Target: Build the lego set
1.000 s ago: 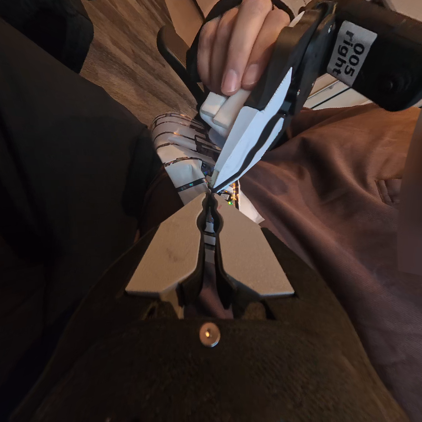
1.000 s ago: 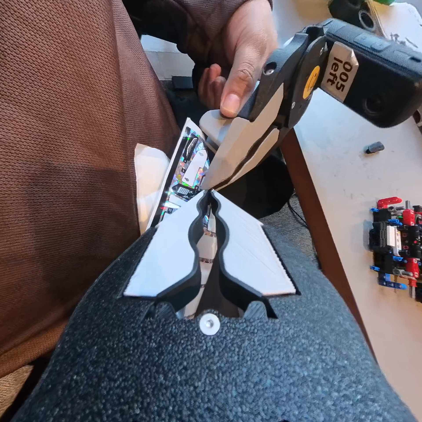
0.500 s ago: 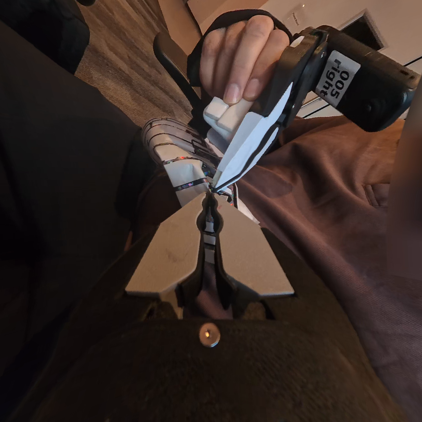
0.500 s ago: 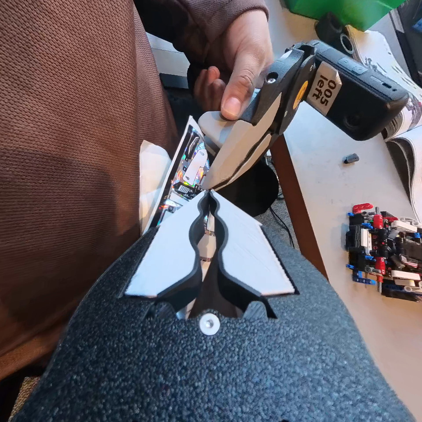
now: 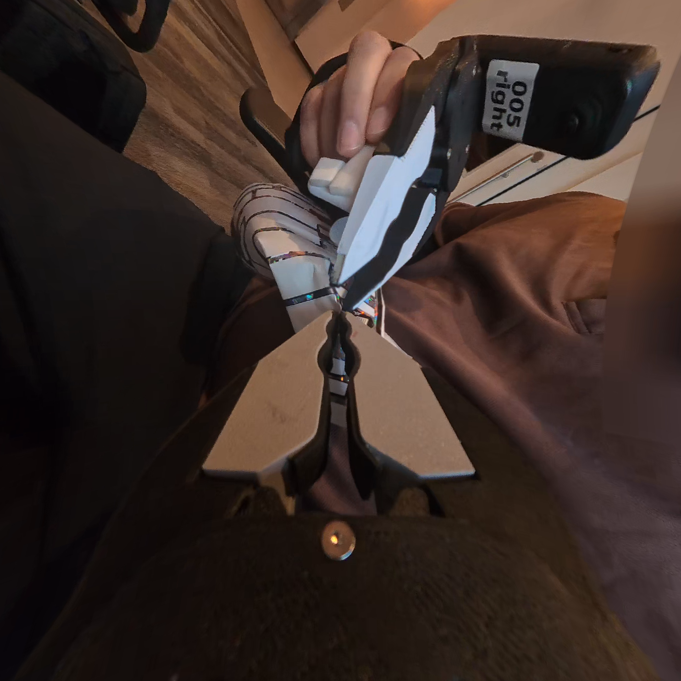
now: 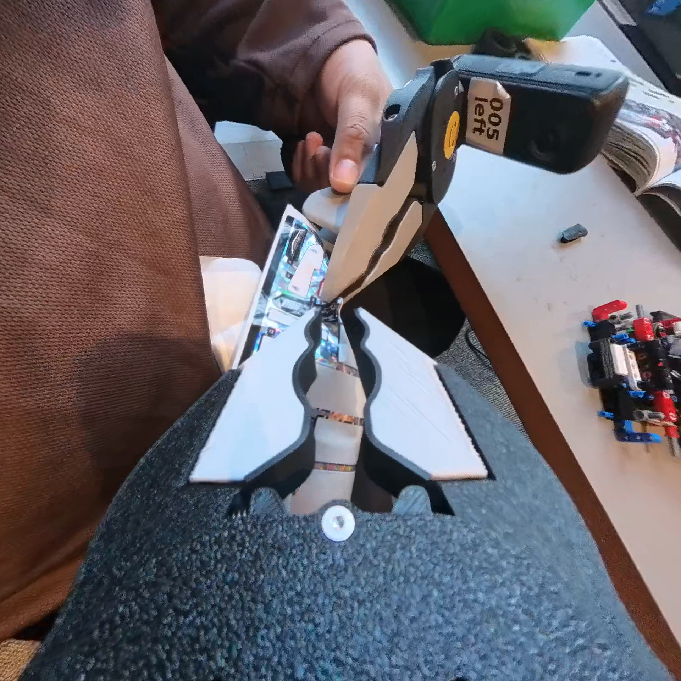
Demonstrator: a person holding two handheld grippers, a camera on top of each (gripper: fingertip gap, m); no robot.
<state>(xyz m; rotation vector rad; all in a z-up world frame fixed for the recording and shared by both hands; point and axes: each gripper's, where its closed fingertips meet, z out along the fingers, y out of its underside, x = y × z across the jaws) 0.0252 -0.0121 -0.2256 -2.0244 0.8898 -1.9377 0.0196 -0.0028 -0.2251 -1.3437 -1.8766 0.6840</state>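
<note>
A holographic sticker sheet (image 6: 294, 272) with a white backing is held over a person's lap; it also shows in the left wrist view (image 5: 294, 269). My left gripper (image 5: 337, 318) is shut on the sheet's edge and also shows in the right wrist view (image 6: 329, 299). My right gripper (image 6: 336, 313) is open, its tips either side of the same spot, tip to tip with the left one; in the left wrist view (image 5: 342, 294) its tips stand slightly apart. A part-built lego car (image 6: 637, 372) in black, red, blue and white lies on the white table (image 6: 534, 294).
A small black piece (image 6: 573, 234), an open instruction booklet (image 6: 648, 147) and a green box (image 6: 497, 18) are on the table. The table's brown edge (image 6: 516, 387) runs close on the right. Brown clothing (image 6: 92, 221) fills the left. The grippers are tip to tip, or close to it. The part-built lego car (image 6: 637, 372) is about equally far from each gripper, around 25 centimeters.
My right gripper was shut at the sheet and now stands open. My left gripper stays shut on the sheet. Both views have swung a little.
</note>
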